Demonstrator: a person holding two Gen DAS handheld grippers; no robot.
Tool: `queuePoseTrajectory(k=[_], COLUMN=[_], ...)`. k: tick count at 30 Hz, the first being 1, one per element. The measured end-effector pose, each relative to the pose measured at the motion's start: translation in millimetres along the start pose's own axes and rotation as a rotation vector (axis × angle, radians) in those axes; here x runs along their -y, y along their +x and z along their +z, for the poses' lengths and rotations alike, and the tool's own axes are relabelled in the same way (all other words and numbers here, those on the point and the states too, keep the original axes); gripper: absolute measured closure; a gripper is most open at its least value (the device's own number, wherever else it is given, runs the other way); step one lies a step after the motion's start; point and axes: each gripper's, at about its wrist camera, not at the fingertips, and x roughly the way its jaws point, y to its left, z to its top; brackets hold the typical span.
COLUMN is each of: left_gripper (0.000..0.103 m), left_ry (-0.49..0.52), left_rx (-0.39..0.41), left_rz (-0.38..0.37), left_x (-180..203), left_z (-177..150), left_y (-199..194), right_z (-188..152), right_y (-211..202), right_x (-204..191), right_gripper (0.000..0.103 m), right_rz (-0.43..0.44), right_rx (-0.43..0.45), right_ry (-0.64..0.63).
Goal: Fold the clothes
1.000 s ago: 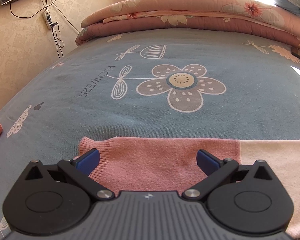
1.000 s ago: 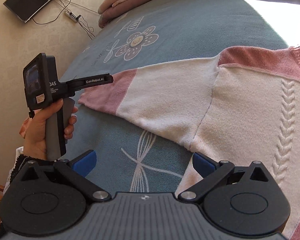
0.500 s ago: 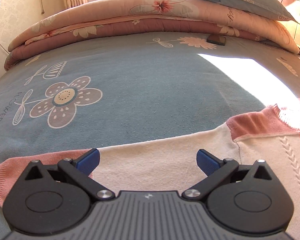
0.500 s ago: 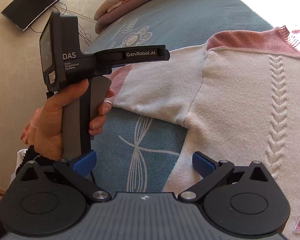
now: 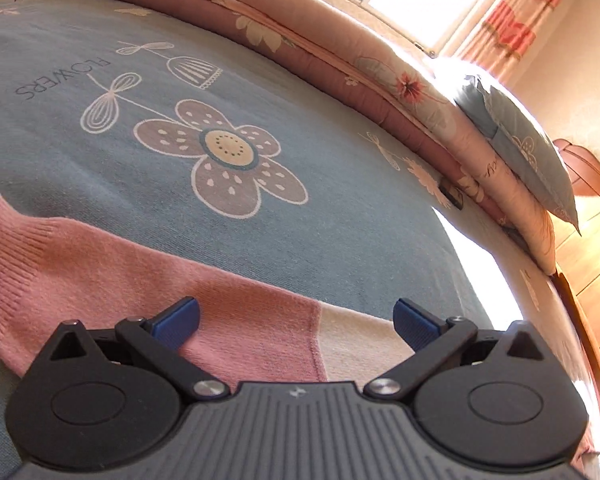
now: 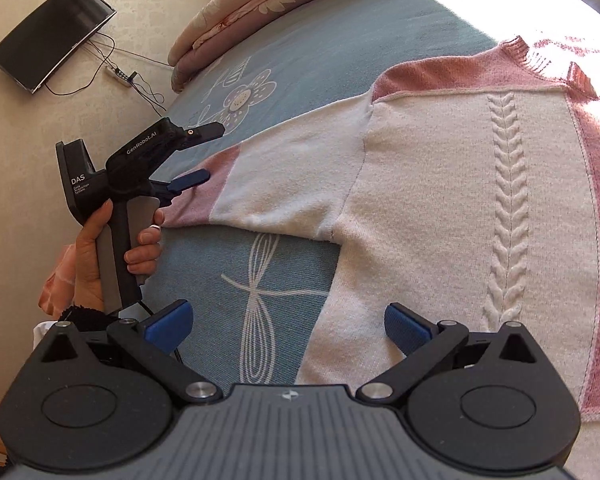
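Far left in the right wrist view, a TV [image 6: 50, 36] hung on the wall with a power strip [image 6: 120, 74] and cables below it. A person's hand [image 6: 112, 256] held the left gripper [image 6: 196, 156] over the pink end of the sleeve [image 6: 260, 184]; its jaws stood wide apart, nothing between them. The left wrist view agreed: blue pads [image 5: 178, 316] spread, pink cuff [image 5: 16, 264] lying flat underneath, not pinched. The sweater [image 6: 460, 220] was laid out flat on the blue flowered bedspread [image 6: 320, 52], sleeve stretched out toward the left, cable-knit body in the middle, pink panel and collar to the right. The right gripper [image 6: 286, 326] hung above the sweater's side edge below the armpit, jaws fully open, holding nothing. A folded quilt [image 5: 340, 64] and a pillow [image 5: 532, 152] were stacked along the far side of the bed.

Risks, judged: the left gripper could close on the bedspread together with the sleeve, since the knit lay flush on it. A one-layer pinch could let the sleeve slide or twist as it was carried over. Soft knit would sag and fold crooked.

Hidden: sweater hem and other sleeve were cut off. Sun glare washed out the collar area. A small dark object [image 5: 452, 194] by the quilt could not be identified. Contact height of the left pads above the fabric was unclear.
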Motion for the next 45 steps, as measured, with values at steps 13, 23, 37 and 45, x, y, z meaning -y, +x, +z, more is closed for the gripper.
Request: queuePoseTrajectory(k=[13, 23, 37, 45], left_gripper=[0.001, 0.001, 0.001, 0.001], left_ry=[-0.114, -0.073, -0.028, -0.007], left_rx=[0.089, 0.232, 0.133, 0.123], left_rz=[-0.001, 0.074, 0.106, 0.119], left_x=[-27.2, -17.0, -6.8, -3.5], left_z=[6.8, 8.7, 2.1, 0.2], left_y=[0.0, -17.6, 2.7, 5.4], right_z=[-1.3, 2.0, 151.8, 161.1], right_y=[0.0, -6.8, 46.6, 98.6], right_x=[-7.2, -19.6, 7.0, 26.2], right_gripper=[0.000, 0.000, 0.006, 0.001], right_rz=[0.013, -0.001, -0.029, -0.179], right_rx=[-0.001, 0.023, 0.133, 0.113], right_ry=[-0.042, -0.117, -0.151, -0.212])
